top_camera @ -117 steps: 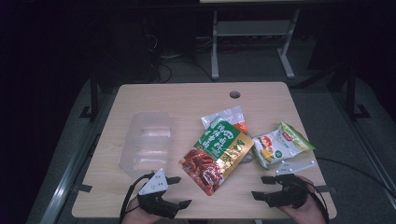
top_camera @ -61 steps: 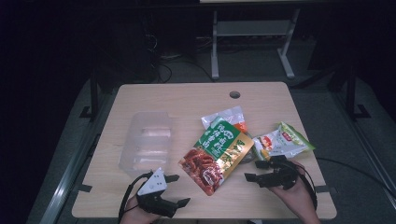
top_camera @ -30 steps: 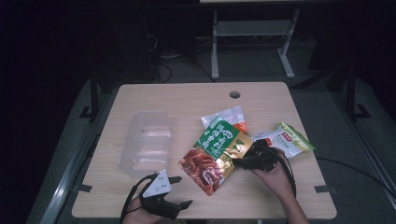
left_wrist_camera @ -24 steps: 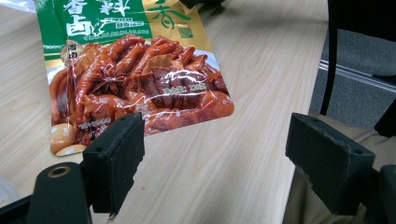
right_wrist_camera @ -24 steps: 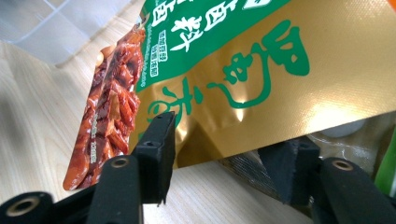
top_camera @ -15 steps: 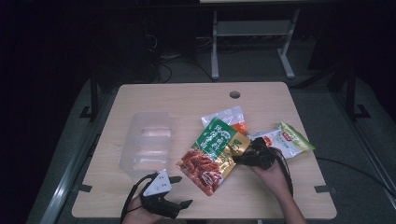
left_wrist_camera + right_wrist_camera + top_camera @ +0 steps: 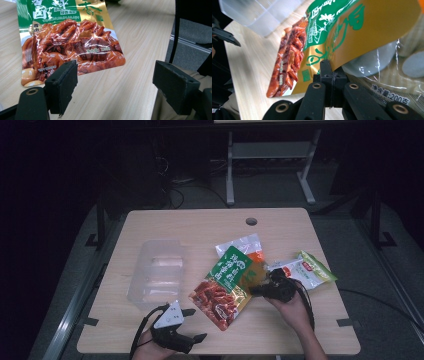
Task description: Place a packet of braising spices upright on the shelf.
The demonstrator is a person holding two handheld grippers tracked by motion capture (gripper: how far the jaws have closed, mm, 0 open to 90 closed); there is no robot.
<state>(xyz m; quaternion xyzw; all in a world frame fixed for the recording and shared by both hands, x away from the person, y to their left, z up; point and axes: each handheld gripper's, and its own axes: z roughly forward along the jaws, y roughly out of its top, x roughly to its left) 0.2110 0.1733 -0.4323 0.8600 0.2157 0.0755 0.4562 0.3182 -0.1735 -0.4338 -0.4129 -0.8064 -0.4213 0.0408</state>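
The right tongs (image 7: 332, 75) have just clenched on the gold edge of the braised-meat snack pouch (image 7: 223, 287), right of the clear plastic tray (image 7: 156, 272), likely to lift it; left tongs (image 7: 113, 85) wait released.

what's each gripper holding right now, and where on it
The right gripper is shut on the edge of the green-and-gold snack pouch, at its gold side. The left gripper is open and holds nothing.

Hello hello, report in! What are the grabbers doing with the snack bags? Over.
Right gripper shut on red-and-green snack bag edge. Left gripper open, holding nothing. Clear pouch underneath bag.
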